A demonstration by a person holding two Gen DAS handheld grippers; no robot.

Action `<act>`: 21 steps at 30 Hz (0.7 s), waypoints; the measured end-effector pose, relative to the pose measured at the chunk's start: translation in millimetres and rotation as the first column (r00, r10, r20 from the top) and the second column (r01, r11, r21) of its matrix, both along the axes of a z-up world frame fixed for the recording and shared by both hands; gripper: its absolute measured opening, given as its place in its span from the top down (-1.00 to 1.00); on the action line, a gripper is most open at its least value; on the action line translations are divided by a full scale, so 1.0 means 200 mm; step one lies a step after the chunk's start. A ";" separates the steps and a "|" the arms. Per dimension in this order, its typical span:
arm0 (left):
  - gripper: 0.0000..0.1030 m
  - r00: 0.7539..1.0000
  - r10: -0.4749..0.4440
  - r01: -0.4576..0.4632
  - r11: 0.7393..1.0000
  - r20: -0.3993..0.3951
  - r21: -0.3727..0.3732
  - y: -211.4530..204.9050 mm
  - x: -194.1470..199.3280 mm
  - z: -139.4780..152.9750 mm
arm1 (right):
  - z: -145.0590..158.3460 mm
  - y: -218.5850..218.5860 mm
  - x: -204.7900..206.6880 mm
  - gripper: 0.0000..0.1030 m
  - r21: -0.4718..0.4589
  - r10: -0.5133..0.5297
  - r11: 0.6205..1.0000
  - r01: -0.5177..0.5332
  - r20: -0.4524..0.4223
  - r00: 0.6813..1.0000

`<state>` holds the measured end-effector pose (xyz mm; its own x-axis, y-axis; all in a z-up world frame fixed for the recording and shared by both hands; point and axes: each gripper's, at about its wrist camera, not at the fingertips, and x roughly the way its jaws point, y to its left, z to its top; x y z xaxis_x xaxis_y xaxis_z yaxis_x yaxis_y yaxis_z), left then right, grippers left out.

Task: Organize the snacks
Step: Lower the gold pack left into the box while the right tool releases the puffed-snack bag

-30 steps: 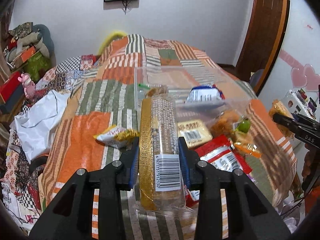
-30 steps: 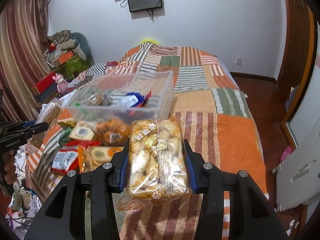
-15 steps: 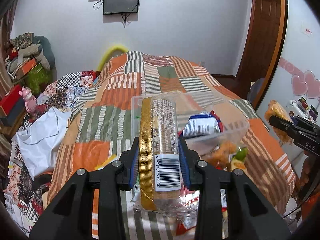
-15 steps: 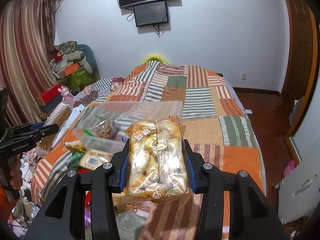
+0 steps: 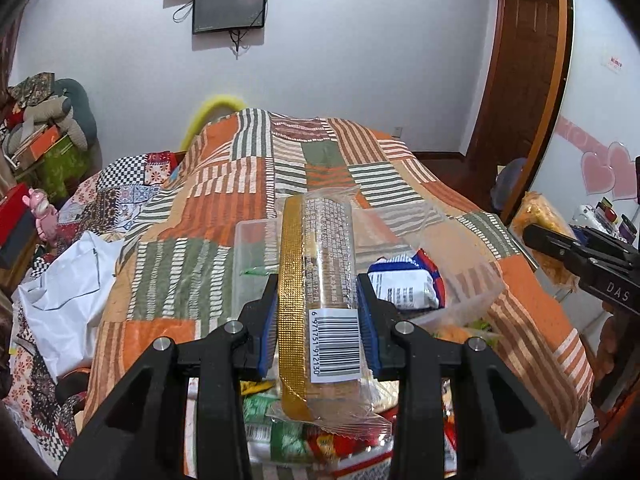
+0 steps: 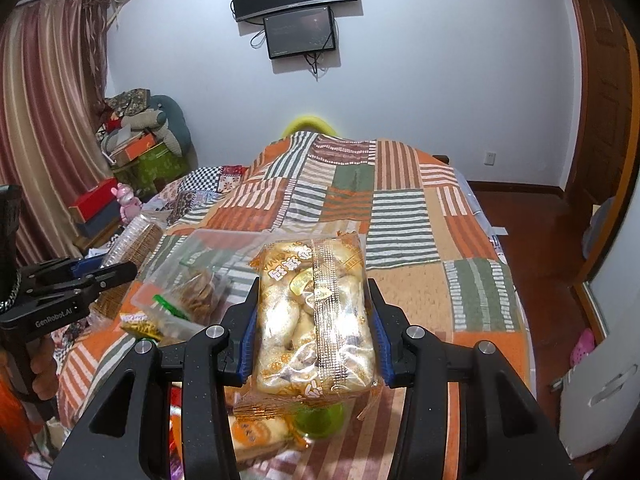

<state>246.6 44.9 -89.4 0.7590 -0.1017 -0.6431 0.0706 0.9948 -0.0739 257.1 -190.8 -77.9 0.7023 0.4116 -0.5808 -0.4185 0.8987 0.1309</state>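
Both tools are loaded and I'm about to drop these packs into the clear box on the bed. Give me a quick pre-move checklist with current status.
1. Left tool grip on the long biscuit pack: ok, pads press both sides.
2. Right tool grip on the pastry pack: ok, clamped at both sides.
3. Clear box open at the top: ok, no lid over it in either view.
4. Room in the box: ok, a blue-and-white packet and a few snacks lie inside, with space left.
5. Path between the tools: ok, they are apart, each at the edge of the other's view.
6. Whether the long biscuit pack fits lying flat: cannot tell.
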 end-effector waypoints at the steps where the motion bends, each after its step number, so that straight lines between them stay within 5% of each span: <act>1: 0.32 1.000 -0.004 0.004 1.000 -0.001 -0.003 -0.01 0.02 0.00 | 0.00 0.01 0.01 0.18 -0.002 0.000 1.000 0.000 -0.001 1.000; 21: 0.32 0.995 -0.059 0.057 0.998 -0.079 -0.020 -0.12 0.34 -0.16 | -0.14 0.12 0.21 0.18 -0.024 0.044 0.999 -0.046 -0.063 0.997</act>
<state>314.4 21.5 -120.6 0.6981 -0.1559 -0.6988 0.1213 0.9876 -0.0992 298.3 -167.0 -106.1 0.6457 0.4264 -0.6335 -0.4503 0.8826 0.1350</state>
